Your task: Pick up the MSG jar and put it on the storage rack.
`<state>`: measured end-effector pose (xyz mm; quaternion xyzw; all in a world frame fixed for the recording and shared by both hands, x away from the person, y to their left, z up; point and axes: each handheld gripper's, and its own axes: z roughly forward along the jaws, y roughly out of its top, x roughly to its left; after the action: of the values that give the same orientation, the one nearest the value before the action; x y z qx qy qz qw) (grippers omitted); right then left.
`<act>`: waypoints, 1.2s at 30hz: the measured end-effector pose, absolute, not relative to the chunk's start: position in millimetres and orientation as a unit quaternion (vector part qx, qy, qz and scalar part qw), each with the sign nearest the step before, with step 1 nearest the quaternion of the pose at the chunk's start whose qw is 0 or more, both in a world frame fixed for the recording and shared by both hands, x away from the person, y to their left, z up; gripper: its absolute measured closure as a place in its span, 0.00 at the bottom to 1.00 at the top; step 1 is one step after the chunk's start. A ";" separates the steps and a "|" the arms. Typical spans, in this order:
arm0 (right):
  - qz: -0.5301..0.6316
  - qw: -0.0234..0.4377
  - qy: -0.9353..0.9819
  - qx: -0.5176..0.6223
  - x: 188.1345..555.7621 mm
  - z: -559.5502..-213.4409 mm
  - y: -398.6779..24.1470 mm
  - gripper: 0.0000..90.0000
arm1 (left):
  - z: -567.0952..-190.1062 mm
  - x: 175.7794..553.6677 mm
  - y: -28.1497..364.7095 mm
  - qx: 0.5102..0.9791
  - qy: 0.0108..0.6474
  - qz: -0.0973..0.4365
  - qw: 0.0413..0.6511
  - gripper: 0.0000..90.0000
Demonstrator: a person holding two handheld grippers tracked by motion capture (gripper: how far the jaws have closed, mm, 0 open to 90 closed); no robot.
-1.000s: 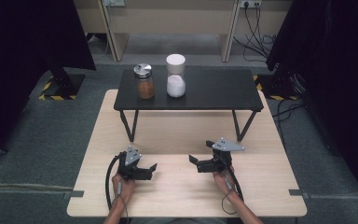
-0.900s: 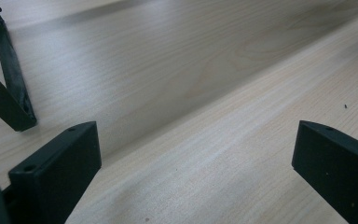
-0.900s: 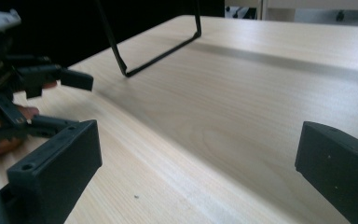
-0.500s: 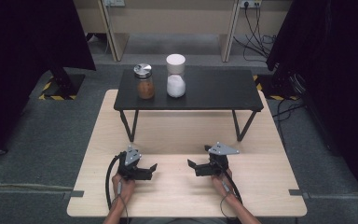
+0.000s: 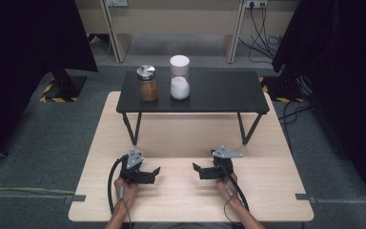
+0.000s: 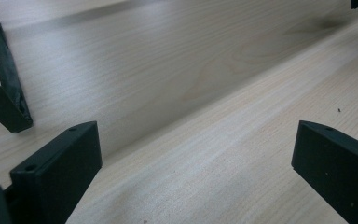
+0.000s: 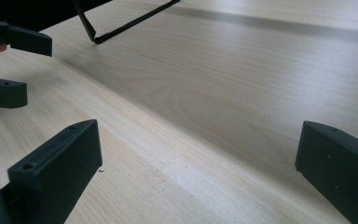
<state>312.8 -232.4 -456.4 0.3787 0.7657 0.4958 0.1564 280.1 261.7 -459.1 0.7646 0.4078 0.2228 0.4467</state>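
Observation:
Two jars stand on a low black stand [image 5: 219,93] at the back: a brown-filled jar [image 5: 147,86] with a metal lid, and beside it a jar of white powder [image 5: 179,78] with a white lid. My left gripper [image 5: 155,171] rests low over the wooden table [image 5: 190,200], pointing right, jaws wide apart and empty [image 6: 196,140]. My right gripper [image 5: 196,171] faces it from the right, also open and empty [image 7: 196,135]. Both are well in front of the stand. The left gripper's fingers [image 7: 9,65] show at the upper left of the right gripper view.
The black stand's thin legs [image 5: 133,129] reach the wooden table between the grippers and the jars; one leg [image 6: 4,93] is close in the left gripper view. Grey carpet surrounds the table, with cables [image 5: 262,19] at the back right.
The right gripper has drifted slightly toward the person and a little left. The left gripper has barely moved. Both stay open.

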 end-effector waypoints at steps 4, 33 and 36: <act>0.498 0.158 0.763 0.381 311.4 -457.5 -233.1 0.01 | -459.6 280.3 263.1 0.762 0.411 0.220 0.450 0.01; 0.520 0.179 0.747 0.374 287.2 -466.8 -240.1 0.01 | -459.3 280.5 262.6 0.763 0.410 0.221 0.448 0.01; 0.519 0.178 0.749 0.372 287.5 -466.4 -239.7 0.01 | -459.3 280.5 262.6 0.763 0.410 0.221 0.448 0.01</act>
<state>287.5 -239.7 -466.4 0.3720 0.7486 0.5190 0.1784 280.5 262.6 -459.3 0.7629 0.4100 0.2207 0.4485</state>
